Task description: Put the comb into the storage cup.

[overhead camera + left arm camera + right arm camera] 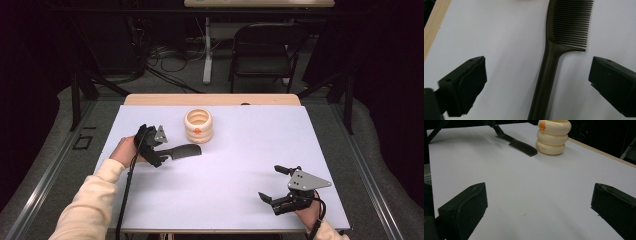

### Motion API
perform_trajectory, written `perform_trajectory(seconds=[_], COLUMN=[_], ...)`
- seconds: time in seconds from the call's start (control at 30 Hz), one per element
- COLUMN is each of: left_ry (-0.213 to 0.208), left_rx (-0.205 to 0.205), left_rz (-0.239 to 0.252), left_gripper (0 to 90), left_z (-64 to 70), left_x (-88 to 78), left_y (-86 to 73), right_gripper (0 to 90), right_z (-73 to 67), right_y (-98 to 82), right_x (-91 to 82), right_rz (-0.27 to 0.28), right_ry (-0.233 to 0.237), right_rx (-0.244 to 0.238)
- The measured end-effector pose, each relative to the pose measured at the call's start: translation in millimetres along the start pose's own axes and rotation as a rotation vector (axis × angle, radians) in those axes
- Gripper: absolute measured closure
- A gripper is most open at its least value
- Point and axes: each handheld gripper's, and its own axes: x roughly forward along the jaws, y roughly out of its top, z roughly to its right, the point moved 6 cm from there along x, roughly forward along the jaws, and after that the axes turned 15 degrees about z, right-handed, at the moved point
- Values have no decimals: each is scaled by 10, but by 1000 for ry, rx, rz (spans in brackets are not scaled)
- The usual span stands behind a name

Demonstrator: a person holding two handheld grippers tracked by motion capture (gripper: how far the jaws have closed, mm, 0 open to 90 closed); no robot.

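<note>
Left claw (167, 156), high view: sits at the left of the white worktop (240, 165), held by the person's left hand (125, 150), cream sleeve (90, 205) entering from the bottom edge. A dark comb (186, 150) lies flat on the worktop, running from the claw toward a cream ribbed holder (198, 125); the comb's toothed end stops just short of the holder's base. The holder stands upright, 3 stacked rings, an orange spot on its front. Right claw (272, 184) rests low at the right front of the worktop, jaws spread wide, nothing between them, grey 3-cornered plate (306, 180) on top. A folding chair (265, 47) and floor cables stand beyond the far edge.

Left gripper view: left claw (537, 85) released, 2 black jaws wide apart, one on each side of the comb (554, 57). The comb's handle runs up between the jaws, touching neither; teeth point to the right of the spine. Wooden worktop edge (435, 22) at upper left.

Right gripper view: right claw (539, 207) released, jaws apart over bare white worktop (536, 187). Farther off, the comb (520, 146) lies with its tip close beside the ribbed holder (553, 136); whether they touch I cannot tell.
</note>
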Motion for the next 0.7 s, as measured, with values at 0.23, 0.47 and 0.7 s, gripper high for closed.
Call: perform_trajectory(seconds=[0.23, 0.47, 0.7], left_ry=[-38, -70, -129], left_rx=[65, 101, 141], left_rz=[-61, -107, -151], left_gripper=[285, 446, 574], left_z=[40, 22, 22], left_x=[59, 95, 161], left_y=[18, 14, 39], right_gripper=[1, 1, 1], right_z=[-1, -1, -2], right_y=[-2, -3, -1], right_x=[1, 3, 1], right_rz=[-2, -1, 0], right_ry=[1, 1, 3], right_rx=[0, 1, 1])
